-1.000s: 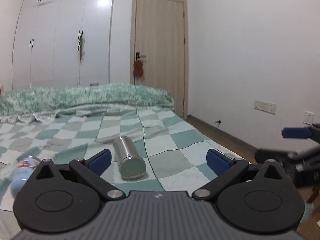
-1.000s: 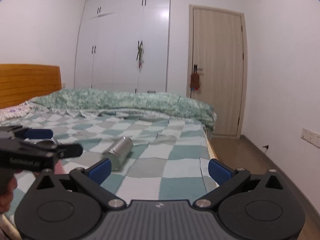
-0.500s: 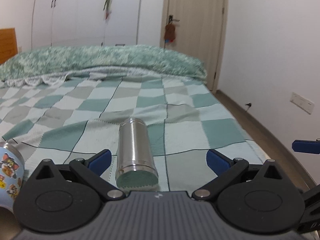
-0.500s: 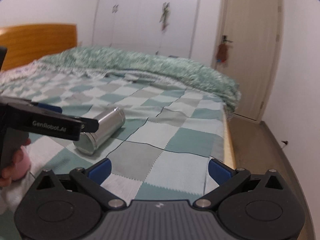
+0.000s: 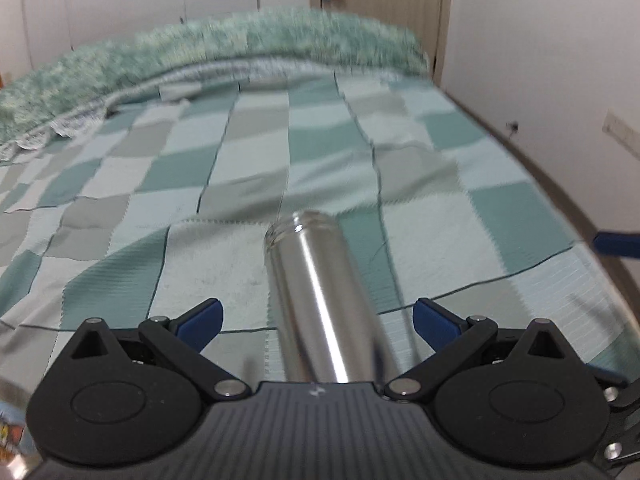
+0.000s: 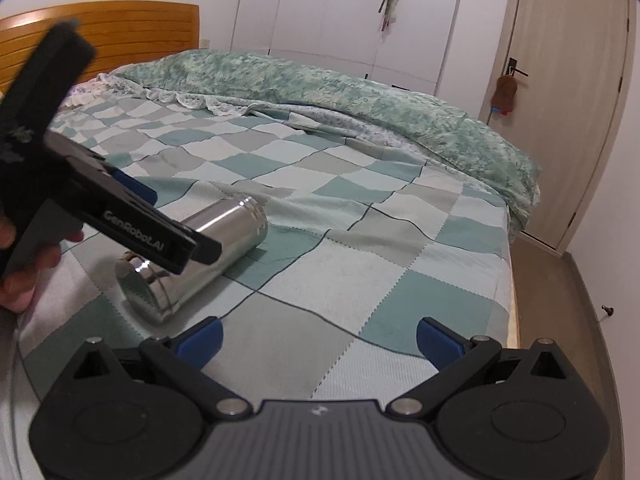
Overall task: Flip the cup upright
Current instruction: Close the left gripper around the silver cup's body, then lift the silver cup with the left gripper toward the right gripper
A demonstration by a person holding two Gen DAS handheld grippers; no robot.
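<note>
Steel cup: I see it lying on its side on the checked bedspread, threaded mouth pointing toward the rumpled green quilt, flat base toward me.
Cup from the right wrist view: it lies near the foot of the bedspread, partly hidden behind my left gripper's body.
Left gripper: I have its jaws spread wide, one blue pad on each side of the cup, neither pad touching the metal as far as I can tell; this view is blurred.
Right gripper: its jaws also stand wide apart with nothing between them, hovering over the bedspread just to the right of the cup.
Left hand: fingers wrapped around the left gripper's handle, left of the cup.
Door: closed, well beyond the cup, past the bed's right edge.
</note>
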